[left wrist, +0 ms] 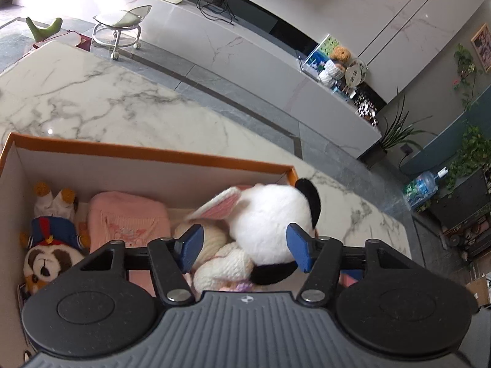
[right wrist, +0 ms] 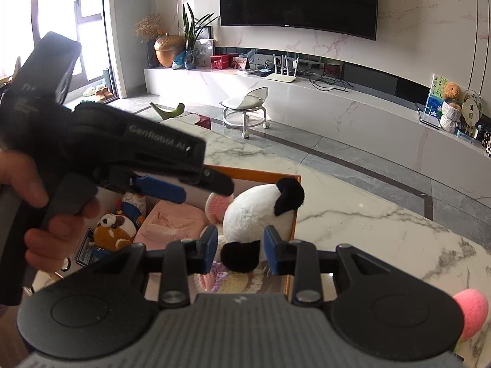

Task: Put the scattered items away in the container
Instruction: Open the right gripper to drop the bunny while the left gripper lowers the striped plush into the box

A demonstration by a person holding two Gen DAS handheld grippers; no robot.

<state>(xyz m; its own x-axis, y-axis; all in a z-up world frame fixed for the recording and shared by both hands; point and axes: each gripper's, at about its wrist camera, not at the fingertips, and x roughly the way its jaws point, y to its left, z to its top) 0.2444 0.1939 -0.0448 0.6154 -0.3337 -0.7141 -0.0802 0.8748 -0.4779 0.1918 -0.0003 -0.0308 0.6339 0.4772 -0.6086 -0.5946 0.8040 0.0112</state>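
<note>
An open cardboard box point(left wrist: 147, 152) with an orange rim sits on the marble table point(left wrist: 92, 98). It holds a raccoon plush in a blue outfit point(left wrist: 46, 254), a pink pouch point(left wrist: 129, 217), a cream knitted bunny point(left wrist: 214, 245) and a white-and-black panda plush point(left wrist: 270, 220) on top at the right end. My left gripper point(left wrist: 244, 250) is open just above the panda. In the right wrist view my right gripper point(right wrist: 239, 250) is open over the panda point(right wrist: 260, 211), its black ear between the fingers. The left gripper point(right wrist: 172, 190) shows above the box point(right wrist: 267, 174).
A pink plush item point(right wrist: 472, 312) lies on the table at the right edge of the right wrist view. Beyond the table are a white rolling stool point(right wrist: 245, 107), a long TV bench point(right wrist: 337, 98) and potted plants point(left wrist: 399, 128).
</note>
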